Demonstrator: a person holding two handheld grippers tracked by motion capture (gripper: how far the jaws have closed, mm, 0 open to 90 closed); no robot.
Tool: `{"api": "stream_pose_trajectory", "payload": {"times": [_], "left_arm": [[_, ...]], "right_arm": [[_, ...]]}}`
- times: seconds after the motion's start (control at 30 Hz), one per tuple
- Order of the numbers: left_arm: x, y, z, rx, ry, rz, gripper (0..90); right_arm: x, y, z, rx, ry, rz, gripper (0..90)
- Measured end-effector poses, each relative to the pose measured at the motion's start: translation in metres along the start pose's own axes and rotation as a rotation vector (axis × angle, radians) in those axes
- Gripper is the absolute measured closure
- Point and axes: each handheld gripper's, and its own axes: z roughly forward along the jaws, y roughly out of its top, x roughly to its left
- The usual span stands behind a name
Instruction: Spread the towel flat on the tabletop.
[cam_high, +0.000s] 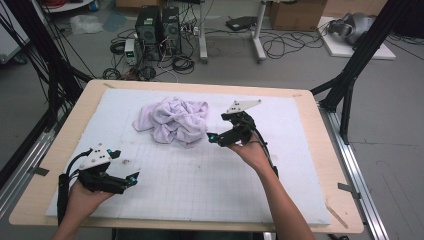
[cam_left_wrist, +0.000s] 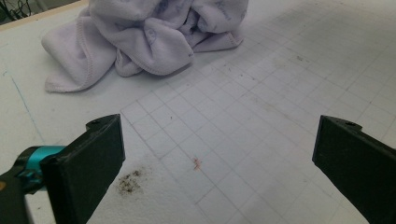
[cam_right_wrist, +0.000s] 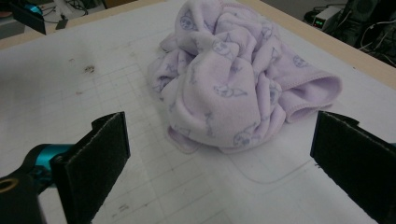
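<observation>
- Where the table's near edge runs, the left gripper (cam_high: 131, 178) is held low over the white gridded mat (cam_high: 200, 185), its jaws spread wide and empty.
- Farther in, the right gripper (cam_high: 214, 138) is held with jaws released, just beside the cloth.
- Beyond it, a crumpled lilac printed cloth (cam_high: 172, 120) is seen lying bunched on the mat, towards the far side.
- Around the mat, the wooden table (cam_high: 330, 150) rim is visible.
</observation>
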Motion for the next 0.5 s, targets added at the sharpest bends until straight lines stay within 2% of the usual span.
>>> {"api": "stream_pose_trajectory", "payload": {"times": [0.37,0.4,0.5], "left_arm": [[0.002,0.000,-0.001,-0.002,0.001,-0.001,2.8],[0.002,0.000,-0.001,-0.002,0.001,-0.001,2.8],[0.001,-0.001,-0.001,-0.007,0.002,-0.011,2.8]], "right_arm": [[-0.004,0.041,0.036,0.028,0.009,-0.047,4.8],[-0.004,0.050,0.043,0.037,0.007,-0.057,4.8],[-0.005,0.056,0.052,0.040,-0.006,-0.069,4.8]]}}
